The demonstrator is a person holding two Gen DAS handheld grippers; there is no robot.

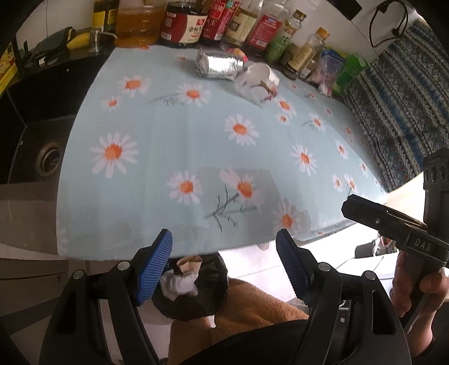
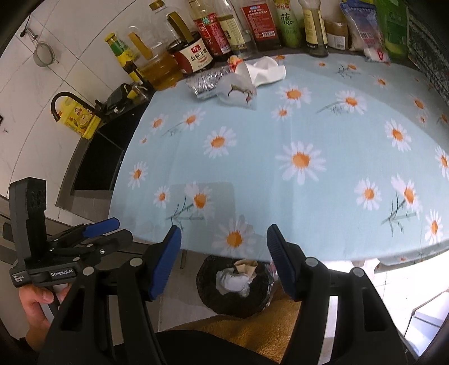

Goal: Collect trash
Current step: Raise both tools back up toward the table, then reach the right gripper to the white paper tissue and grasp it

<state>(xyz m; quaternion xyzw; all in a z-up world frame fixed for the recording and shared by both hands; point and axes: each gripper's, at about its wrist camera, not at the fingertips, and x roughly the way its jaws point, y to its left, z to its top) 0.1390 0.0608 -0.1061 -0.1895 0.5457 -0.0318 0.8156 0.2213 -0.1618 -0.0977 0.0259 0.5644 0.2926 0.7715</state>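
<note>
A black-lined trash bin stands on the floor below the table's front edge, holding a crumpled white tissue and a brown paper piece. On the far side of the daisy tablecloth lie a crumpled foil wrapper, a clear plastic bag and a white paper wrapper. My left gripper is open and empty above the bin. My right gripper is open and empty, also over the bin.
A row of sauce and oil bottles lines the back of the table. A black sink with a faucet lies to the left. A patterned cloth covers the right. A brown mat lies by the bin.
</note>
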